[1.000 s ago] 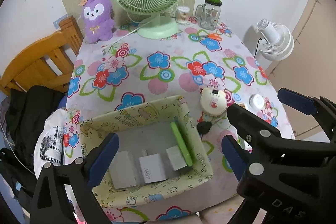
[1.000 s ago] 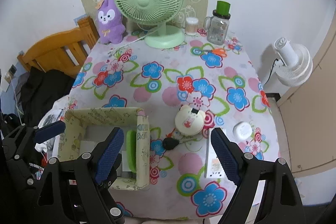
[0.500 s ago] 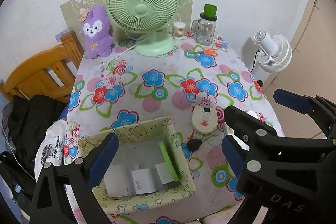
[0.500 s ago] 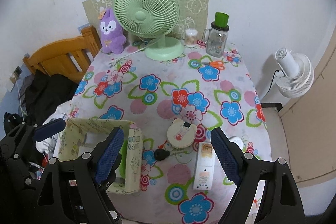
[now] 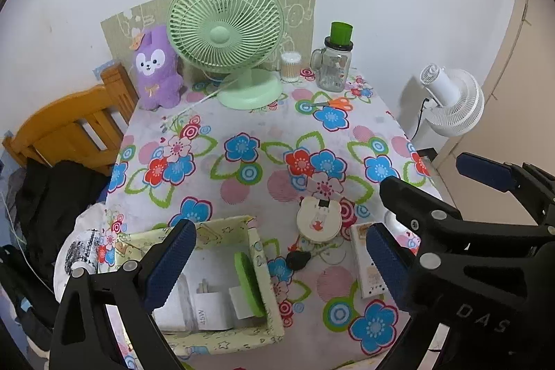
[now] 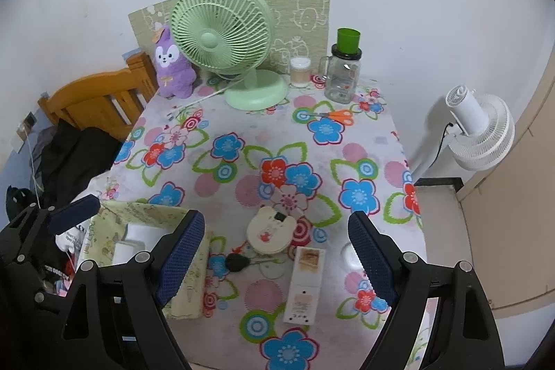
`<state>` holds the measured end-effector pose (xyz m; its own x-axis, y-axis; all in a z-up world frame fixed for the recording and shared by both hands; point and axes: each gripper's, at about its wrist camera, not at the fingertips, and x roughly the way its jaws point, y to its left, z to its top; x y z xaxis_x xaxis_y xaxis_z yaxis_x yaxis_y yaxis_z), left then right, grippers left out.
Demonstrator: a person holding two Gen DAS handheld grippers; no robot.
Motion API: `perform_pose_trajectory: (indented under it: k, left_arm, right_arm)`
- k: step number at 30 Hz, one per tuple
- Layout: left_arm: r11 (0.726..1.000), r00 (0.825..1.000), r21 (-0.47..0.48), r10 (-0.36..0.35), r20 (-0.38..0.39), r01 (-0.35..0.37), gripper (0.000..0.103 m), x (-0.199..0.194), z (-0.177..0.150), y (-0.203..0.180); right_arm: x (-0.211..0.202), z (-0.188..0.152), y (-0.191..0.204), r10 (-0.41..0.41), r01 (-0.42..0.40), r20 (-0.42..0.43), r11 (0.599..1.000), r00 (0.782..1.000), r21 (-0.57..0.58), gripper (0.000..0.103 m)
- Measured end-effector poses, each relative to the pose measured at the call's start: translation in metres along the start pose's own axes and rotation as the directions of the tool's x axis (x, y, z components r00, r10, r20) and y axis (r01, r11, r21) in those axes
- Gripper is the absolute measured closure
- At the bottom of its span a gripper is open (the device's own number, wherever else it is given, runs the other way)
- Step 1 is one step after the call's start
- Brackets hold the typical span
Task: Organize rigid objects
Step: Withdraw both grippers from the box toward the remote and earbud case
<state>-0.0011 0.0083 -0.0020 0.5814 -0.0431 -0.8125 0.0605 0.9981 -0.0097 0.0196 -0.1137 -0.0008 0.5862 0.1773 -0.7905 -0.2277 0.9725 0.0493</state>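
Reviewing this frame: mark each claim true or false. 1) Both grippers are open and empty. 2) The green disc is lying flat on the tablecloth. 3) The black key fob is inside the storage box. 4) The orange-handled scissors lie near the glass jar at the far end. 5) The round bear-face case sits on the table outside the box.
1) True: the left gripper and the right gripper hold nothing.
2) False: the green disc stands on edge inside the storage box.
3) False: the black key fob lies on the tablecloth beside the box.
4) True: orange-handled scissors, glass jar.
5) True: bear-face case.
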Motion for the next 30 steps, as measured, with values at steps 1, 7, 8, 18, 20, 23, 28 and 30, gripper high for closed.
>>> perform_pose_trajectory:
  k: [1, 7, 8, 18, 20, 23, 28, 30]
  left_arm:
    - [1.000, 1.000, -0.005, 0.002, 0.002, -0.002, 0.003, 0.000, 0.001, -0.002]
    - [1.000, 1.000, -0.026, 0.016, 0.011, -0.016, 0.002, 0.004, 0.006, -0.019]
    - [0.999, 1.000, -0.031, 0.017, 0.012, -0.017, 0.002, 0.004, 0.007, -0.021]
    - [0.993, 0.998, -0.100, 0.060, 0.015, -0.058, 0.002, 0.016, 0.008, -0.040]
    - [0.991, 0.998, -0.116, 0.068, 0.016, -0.066, 0.002, 0.017, 0.007, -0.041]
    - [0.988, 0.997, -0.132, 0.079, 0.014, -0.076, 0.002, 0.020, 0.007, -0.044]
    - [0.985, 0.996, -0.144, 0.092, 0.008, -0.090, 0.002, 0.025, 0.008, -0.051]
    - [0.984, 0.995, -0.152, 0.095, 0.008, -0.092, 0.002, 0.026, 0.008, -0.054]
  right_arm:
    - [0.000, 0.000, -0.004, 0.000, 0.000, 0.000, 1.000, 1.000, 0.001, 0.016]
    - [0.001, 0.003, -0.027, -0.006, 0.006, 0.001, 1.000, 1.000, -0.002, 0.016]
    - [0.001, 0.004, -0.032, -0.005, 0.005, -0.001, 1.000, 1.000, -0.002, 0.016]
    - [0.009, 0.005, -0.067, -0.002, 0.002, -0.019, 1.000, 1.000, -0.012, 0.016]
    - [0.011, 0.004, -0.073, -0.001, 0.000, -0.020, 1.000, 1.000, -0.006, 0.016]
    - [0.014, 0.004, -0.084, 0.003, -0.003, -0.026, 1.000, 1.000, 0.003, 0.016]
    - [0.018, 0.001, -0.100, 0.019, -0.018, -0.027, 1.000, 0.999, 0.023, 0.016]
    - [0.019, 0.000, -0.107, 0.020, -0.019, -0.018, 0.999, 1.000, 0.032, 0.016]
